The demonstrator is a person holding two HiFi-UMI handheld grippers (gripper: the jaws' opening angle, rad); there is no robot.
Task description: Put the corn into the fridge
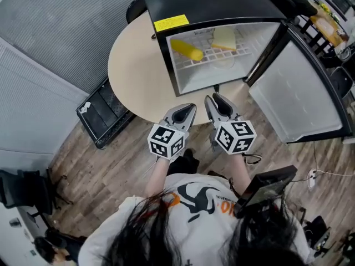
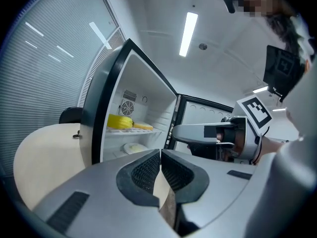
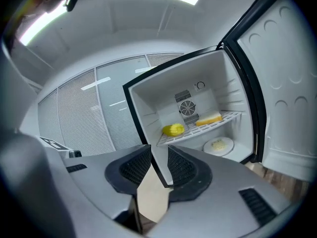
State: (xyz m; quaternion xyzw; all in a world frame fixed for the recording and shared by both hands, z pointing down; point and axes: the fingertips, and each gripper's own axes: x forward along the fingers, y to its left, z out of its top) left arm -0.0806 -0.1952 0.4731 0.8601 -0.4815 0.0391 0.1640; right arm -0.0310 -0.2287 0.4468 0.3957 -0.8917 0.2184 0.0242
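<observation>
On the wire shelf (image 1: 222,55) inside the fridge (image 1: 211,4): the corn (image 1: 187,50), lying toward the shelf's left end, clear of both tools. Long axis runs across the shelf, roughly side to side, with a slight slant. A pale yellow slab (image 1: 224,37) sits further right on the same shelf, apart from the corn. Below, a plate (image 3: 218,145) with something pale on it rests on the fridge floor.

Fridge stands on a round worktop (image 1: 138,76). Door (image 1: 297,93) swung wide to the right.

Left tool (image 1: 188,110): jaws drawn together, only a sliver of gap, nothing in them. Right tool (image 1: 213,98): jaws parted a little, nothing held; worktop and the fridge's front frame show through the gap. Both hover side by side outside the fridge, just in front of its lower edge, near the worktop's rim, pointing into the cavity.

Relation that matters: the corn lies ahead of both tools and off to the left, inside the cabinet. The left tool is on the corn's side.

Judgement: placement looks done, since the corn is in and neither tool is on it. What remains, if anything, is likely the door. It hangs off to the right, nearer the right tool. Risk looks small, as the corn appears to sit behind the frame line, out of the door's swing.
</observation>
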